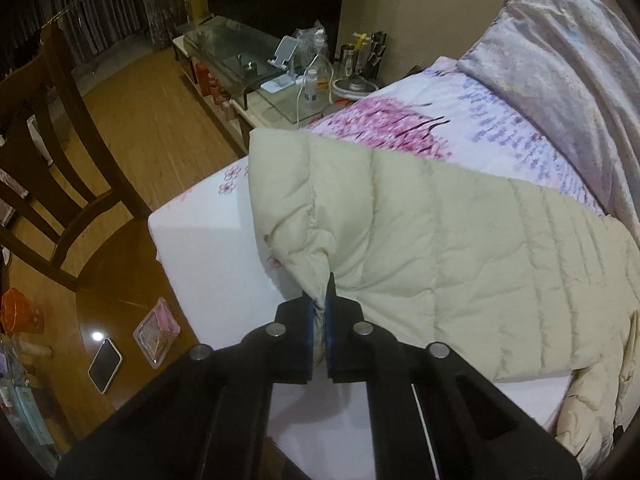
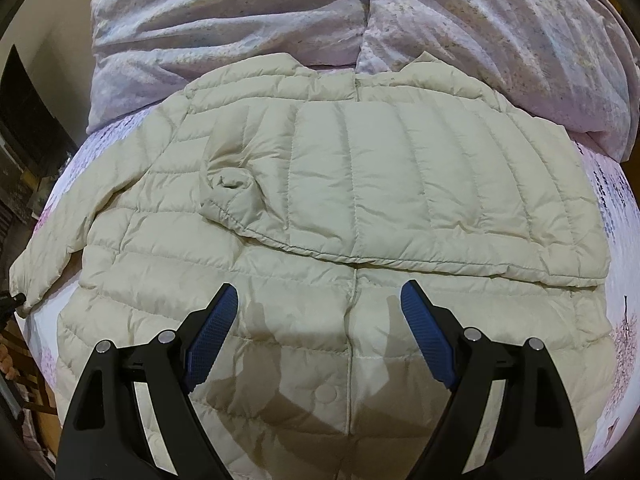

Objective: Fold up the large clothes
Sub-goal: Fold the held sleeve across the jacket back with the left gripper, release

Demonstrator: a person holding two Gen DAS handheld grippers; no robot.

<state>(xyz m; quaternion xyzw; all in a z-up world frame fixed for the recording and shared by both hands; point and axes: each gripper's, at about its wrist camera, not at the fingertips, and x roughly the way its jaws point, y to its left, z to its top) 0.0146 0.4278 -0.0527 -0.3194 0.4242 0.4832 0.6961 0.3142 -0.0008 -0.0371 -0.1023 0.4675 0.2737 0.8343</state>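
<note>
Item one, nearest my lens: left gripper [image 1: 320, 312], blue pads pressed together on a bunched pinch of cream fabric, which I take to be the cuff end of the jacket's sleeve [image 1: 316, 216]. The sleeve runs up and away from the pinch, lifted off the sheet.

Item two: right gripper [image 2: 320, 300], fingers spread wide, holding nothing, hanging above the lower front of the jacket, its shadow on the quilting.

Item three: puffer jacket [image 2: 340, 200], cream, quilted, laid front-up across the bed [image 1: 208, 240] with its collar toward the pillows. One sleeve already lies folded across the chest; the other stretches out toward the bed's left edge in the right wrist view, its cuff at the frame edge where a dark gripper tip shows.

Item four: my judgement of the step in hand. I am bringing this second sleeve in over the body. To do it well I would carry the cuff high enough that the padded sleeve clears the torso, lay it flat across the first sleeve, and let go only once it rests without a twist. The free gripper could press the shoulder seam so the body does not drag. The slick shell may slide; slow travel helps.

Item five, surroundings: pillows [image 2: 240, 32] at the head; floral sheet; wooden chair [image 1: 60, 152], phone [image 1: 105, 365] on a table, glass-topped cabinet [image 1: 232, 56] beyond.
</note>
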